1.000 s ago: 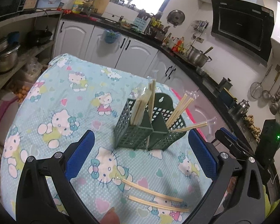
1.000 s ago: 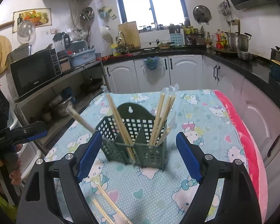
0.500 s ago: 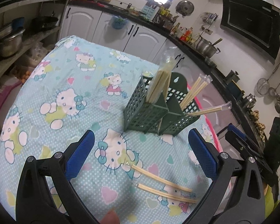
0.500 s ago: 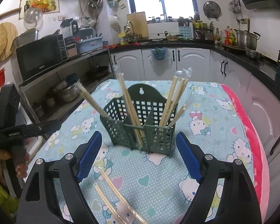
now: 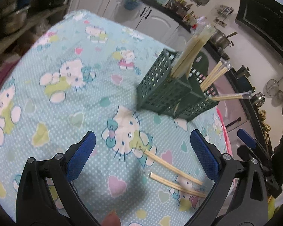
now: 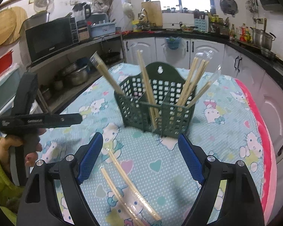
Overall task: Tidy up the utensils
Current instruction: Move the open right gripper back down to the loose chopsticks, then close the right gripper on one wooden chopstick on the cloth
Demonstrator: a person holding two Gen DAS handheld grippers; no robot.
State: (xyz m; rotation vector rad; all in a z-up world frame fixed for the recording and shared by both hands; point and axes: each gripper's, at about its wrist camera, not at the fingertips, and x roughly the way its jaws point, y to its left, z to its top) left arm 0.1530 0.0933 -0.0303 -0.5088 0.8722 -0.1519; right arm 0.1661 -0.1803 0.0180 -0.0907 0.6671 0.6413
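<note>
While both tools hang above the cartoon-cat cloth (image 5: pixel 69 86) on the tabletop, the left hand-held gripper (image 5: pixel 141 154) is spread wide with nothing between its blue pads. In front of the green holder (image 6: pixel 156 111), two wrapped chopstick pairs (image 6: pixel 126 186) lie loose on the cloth, near each other. The holder stands upright, with more chopsticks (image 6: pixel 193 81) leaning in its compartments. The right hand-held gripper (image 6: pixel 140 158) is likewise wide open and empty, poised over the loose pairs, short of the holder.
</note>
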